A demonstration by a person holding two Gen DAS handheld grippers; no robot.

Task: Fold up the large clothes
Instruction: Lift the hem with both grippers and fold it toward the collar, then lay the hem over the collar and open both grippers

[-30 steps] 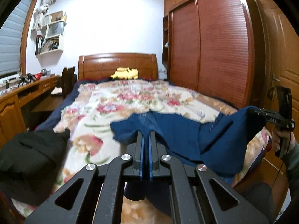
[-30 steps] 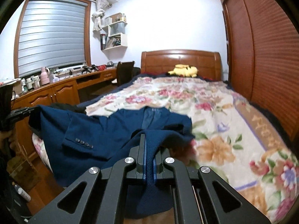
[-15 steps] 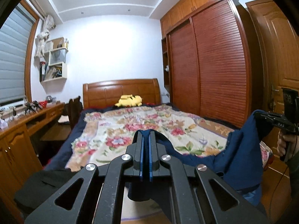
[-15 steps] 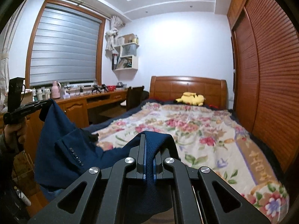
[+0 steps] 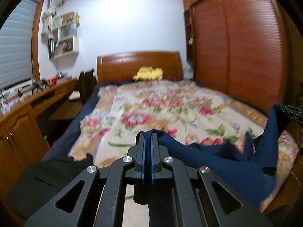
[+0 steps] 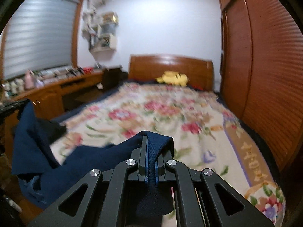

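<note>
Garment: one navy jacket [image 6: 56, 162], slung between both grippers over the foot of the bed [image 6: 198, 117].
Left gripper [image 5: 147, 138]: fingers clamped on one end of it.
Right gripper [image 6: 150, 141]: fingers pinching the other end.
Progress: early, I judge; no fold laid, all folding left.
Count: one black garment [image 5: 47, 177] beside it, one yellow plush [image 6: 173, 78] at the headboard.

My matt black plastic jaws pinch a navy woven jacket [image 6: 98, 162]; at twelve o'clock, the glossy wooden headboard [image 6: 170, 66].
</note>
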